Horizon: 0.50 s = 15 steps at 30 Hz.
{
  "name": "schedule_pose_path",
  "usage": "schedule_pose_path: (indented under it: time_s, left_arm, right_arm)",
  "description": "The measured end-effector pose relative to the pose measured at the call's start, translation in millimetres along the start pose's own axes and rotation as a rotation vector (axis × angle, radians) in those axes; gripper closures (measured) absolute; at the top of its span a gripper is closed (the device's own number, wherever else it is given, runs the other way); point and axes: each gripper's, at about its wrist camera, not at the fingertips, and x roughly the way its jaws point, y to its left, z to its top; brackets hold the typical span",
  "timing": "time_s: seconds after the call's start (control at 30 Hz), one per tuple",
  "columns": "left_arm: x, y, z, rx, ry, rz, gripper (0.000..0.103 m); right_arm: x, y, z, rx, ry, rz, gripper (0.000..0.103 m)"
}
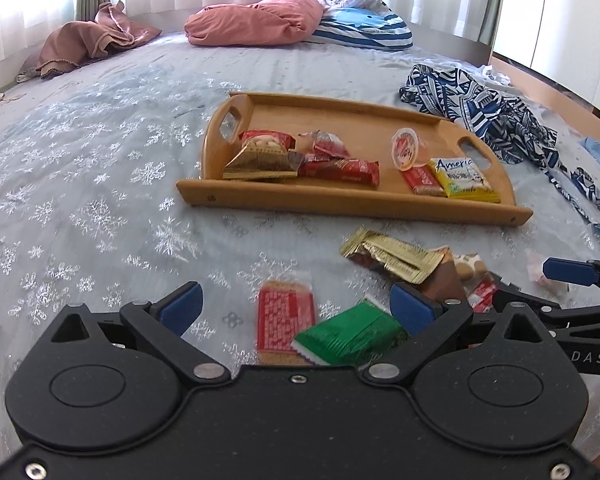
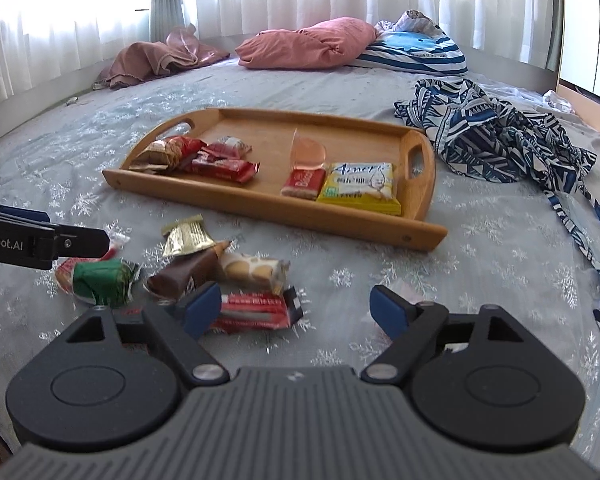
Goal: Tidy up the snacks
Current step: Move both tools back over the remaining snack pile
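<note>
A wooden tray (image 1: 352,202) (image 2: 268,210) lies on the bed and holds red packets (image 1: 340,170), a jelly cup (image 1: 406,148) and a yellow packet (image 1: 462,178). Loose snacks lie on the sheet in front of it. My left gripper (image 1: 298,308) is open low over a red cracker packet (image 1: 286,322) and a green packet (image 1: 348,336), neither of them gripped. My right gripper (image 2: 296,308) is open too, with nothing held. A red-and-white packet (image 2: 256,310) lies just inside its left finger. A gold wrapper (image 2: 188,236), a brown packet (image 2: 184,274) and a biscuit packet (image 2: 254,272) lie beyond.
A blue-patterned cloth (image 2: 496,136) is heaped right of the tray. Pink pillows (image 2: 308,42) and a striped pillow (image 2: 416,52) sit at the far end below the curtains. The two grippers are close together over the loose pile.
</note>
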Motion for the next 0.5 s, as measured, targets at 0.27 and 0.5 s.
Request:
schedule_pose_path:
  time_s: [0.27, 0.5]
  left_arm:
    - [0.3, 2.1, -16.2, -0.003, -0.012, -0.042, 0.002]
    - [-4.2, 2.1, -27.3, 0.03, -0.049, -0.027, 0.002]
  right_arm:
    - [-0.8, 1.2, -9.0, 0.003, -0.019, -0.025, 0.012]
    - [-5.9, -0.7, -17.1, 0.021, -0.048, -0.053, 0.012]
